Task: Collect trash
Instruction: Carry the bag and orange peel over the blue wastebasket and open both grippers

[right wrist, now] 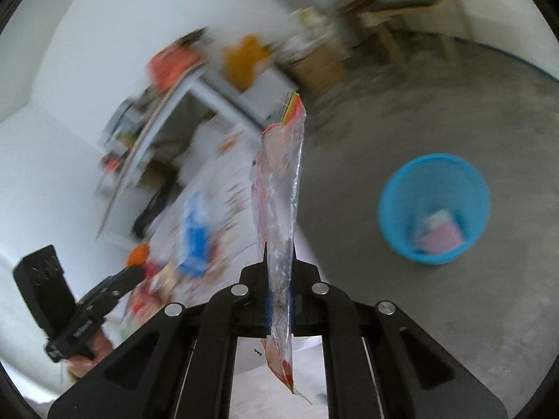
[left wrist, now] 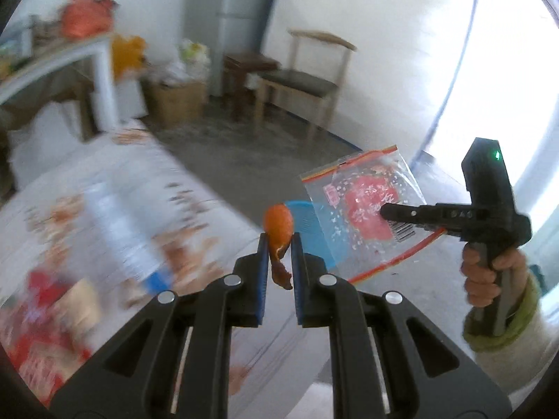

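Carrying step of trash collection, both pieces lifted clear of the table (left wrist: 146, 174). The left gripper (left wrist: 279, 241) was clenched on an orange peel (left wrist: 278, 221), which was pinched between the blue pads with a curled strip hanging below them. The right gripper (right wrist: 278, 262) was clamped on a clear plastic bag (right wrist: 279, 174) printed in red; the bag was held edge-on between fully closed jaws, its top standing above the fingers and its lower corner hanging beneath them. In the left wrist view the same bag was seen flat, held out beyond the table's near right corner, with a blue comb (left wrist: 307, 220) partly hidden behind it.

A blue bin (right wrist: 435, 206) stood on the concrete floor (right wrist: 384, 104), well apart from the table and to the right of the bag in the right wrist view. Some pink and white paper or packaging lay at its bottom; what it was could not be told. A cardboard box (left wrist: 178, 101) near the far wall was heaped with pale bags.

The next move was judged to call for each gripper to be carried over the bin's open mouth and released there, the light bag low enough not to drift past the rim. A water bottle (left wrist: 122, 230) and red wrappers (left wrist: 38, 335) were left on the table, blurred.
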A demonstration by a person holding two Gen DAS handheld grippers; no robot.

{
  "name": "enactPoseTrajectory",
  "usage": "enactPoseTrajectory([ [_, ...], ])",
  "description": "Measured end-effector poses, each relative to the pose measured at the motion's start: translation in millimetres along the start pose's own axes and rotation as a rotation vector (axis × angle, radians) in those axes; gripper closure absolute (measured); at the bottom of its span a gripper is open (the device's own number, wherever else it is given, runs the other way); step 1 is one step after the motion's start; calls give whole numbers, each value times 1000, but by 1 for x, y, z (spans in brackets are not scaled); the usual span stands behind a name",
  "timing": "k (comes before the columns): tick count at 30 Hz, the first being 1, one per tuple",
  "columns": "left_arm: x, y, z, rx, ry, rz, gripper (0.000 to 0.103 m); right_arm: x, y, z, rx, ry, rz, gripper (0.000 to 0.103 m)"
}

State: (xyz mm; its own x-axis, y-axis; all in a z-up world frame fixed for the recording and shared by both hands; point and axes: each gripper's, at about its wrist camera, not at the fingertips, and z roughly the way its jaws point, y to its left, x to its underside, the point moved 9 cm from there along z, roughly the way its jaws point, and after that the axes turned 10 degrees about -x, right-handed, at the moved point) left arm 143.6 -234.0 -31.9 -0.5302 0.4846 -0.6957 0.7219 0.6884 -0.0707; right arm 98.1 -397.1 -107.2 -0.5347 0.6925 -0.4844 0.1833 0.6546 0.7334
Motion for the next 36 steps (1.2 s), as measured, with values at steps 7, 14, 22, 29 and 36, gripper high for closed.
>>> enactPoseTrajectory([
  [7,-29,-59,124,160,257,31,92,-29,-93,0,156,-46,135,97],
  [14,-29,-81,241,128,429,61,92,-42,-176,47,262,3,242,96],
  [22,-47,-89,316,57,432,-6,36,-54,-276,112,320,-13,400,46],
  [29,-48,-84,305,62,406,-35,31,-3,-344,107,372,-49,668,42],
  [36,-62,-62,246,55,298,-48,30,-1,-316,70,330,-105,596,42],
])
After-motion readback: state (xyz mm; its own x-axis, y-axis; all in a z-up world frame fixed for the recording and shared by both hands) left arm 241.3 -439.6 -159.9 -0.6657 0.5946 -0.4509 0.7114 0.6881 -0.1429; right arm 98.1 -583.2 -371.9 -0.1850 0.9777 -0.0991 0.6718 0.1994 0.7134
